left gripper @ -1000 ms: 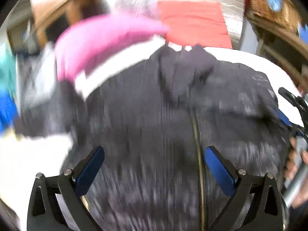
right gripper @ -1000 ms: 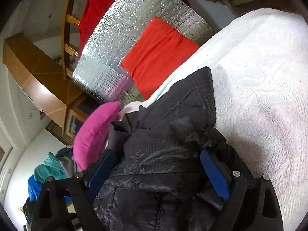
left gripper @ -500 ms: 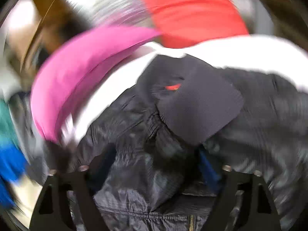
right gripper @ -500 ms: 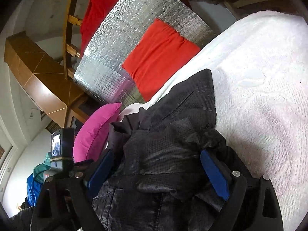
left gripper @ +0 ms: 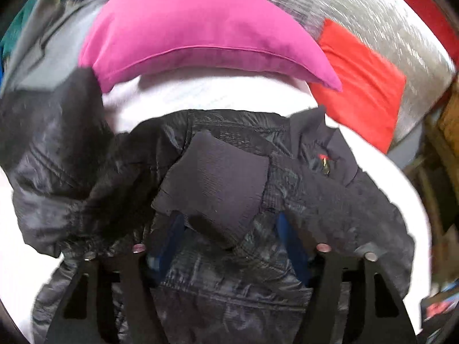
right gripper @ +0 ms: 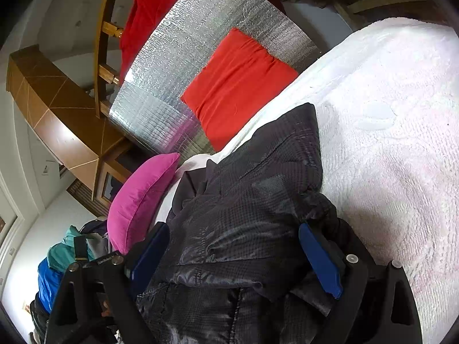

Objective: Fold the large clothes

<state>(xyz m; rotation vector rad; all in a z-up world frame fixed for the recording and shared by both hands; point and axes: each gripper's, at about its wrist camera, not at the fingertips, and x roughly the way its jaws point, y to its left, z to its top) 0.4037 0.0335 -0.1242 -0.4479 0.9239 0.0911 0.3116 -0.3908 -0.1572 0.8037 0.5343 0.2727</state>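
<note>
Nearest, the left gripper [left gripper: 229, 246] grasps a bunched fold of the black jacket [left gripper: 330, 200]; the right gripper [right gripper: 235, 258] stands wide, fabric lying between its jaws, contact unclear. The jacket lies on the white bed [right gripper: 387, 157]. Better to lay the fold flat, edges aligned. Motion blur hides the far sleeve beside the pink pillow [left gripper: 200, 28].

Between my left jaws bunches a black jacket [left gripper: 218, 286] with a fine grid weave, its ribbed cuff [left gripper: 215, 183] matte charcoal. A small red tab [left gripper: 323, 156] shows on the collar, ahead and to the right. Beyond it lies a magenta pillow [left gripper: 200, 37], then an orange-red cushion [left gripper: 361, 91] against a quilted silver sheet [left gripper: 358, 8]. My pads [right gripper: 320, 261] on the right side are royal blue on black arms. Right of them spreads a white, faintly pink fleecy blanket [right gripper: 396, 157]. Far left sit teal and blue clothes [right gripper: 57, 266].
</note>
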